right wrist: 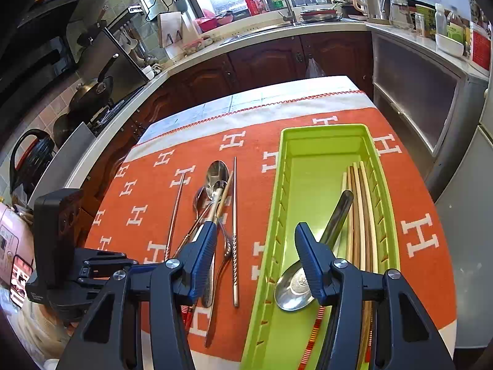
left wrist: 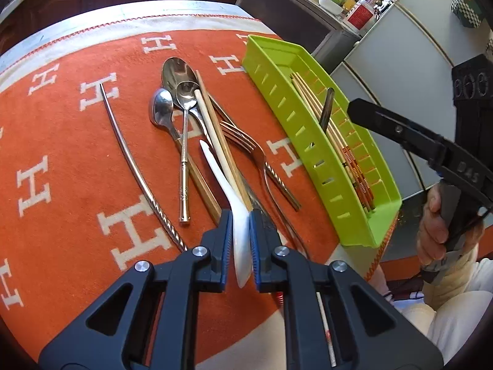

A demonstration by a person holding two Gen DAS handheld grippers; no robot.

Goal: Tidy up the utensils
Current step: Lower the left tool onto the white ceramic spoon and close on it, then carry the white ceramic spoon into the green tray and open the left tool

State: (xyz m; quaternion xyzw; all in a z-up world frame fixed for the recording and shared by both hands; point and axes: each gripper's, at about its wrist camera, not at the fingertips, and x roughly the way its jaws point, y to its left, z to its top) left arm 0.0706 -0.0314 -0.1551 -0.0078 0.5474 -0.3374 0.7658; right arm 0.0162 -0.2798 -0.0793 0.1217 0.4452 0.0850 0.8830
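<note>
While the left gripper point(left wrist: 240, 215) pinches the handle end of a white ceramic spoon point(left wrist: 237, 222) atop the utensil pile point(left wrist: 197, 129) on the orange cloth point(left wrist: 61, 154), the right gripper point(right wrist: 255, 259) hangs with jaws apart above the near end of the green tray point(right wrist: 320, 141). Inside the tray lie wooden chopsticks point(right wrist: 357, 215) along the right wall and a steel spoon point(right wrist: 292, 289), bowl nearest the camera.

Left gripper point(left wrist: 240, 231) jaws clamp white spoon point(left wrist: 228, 191)
</note>
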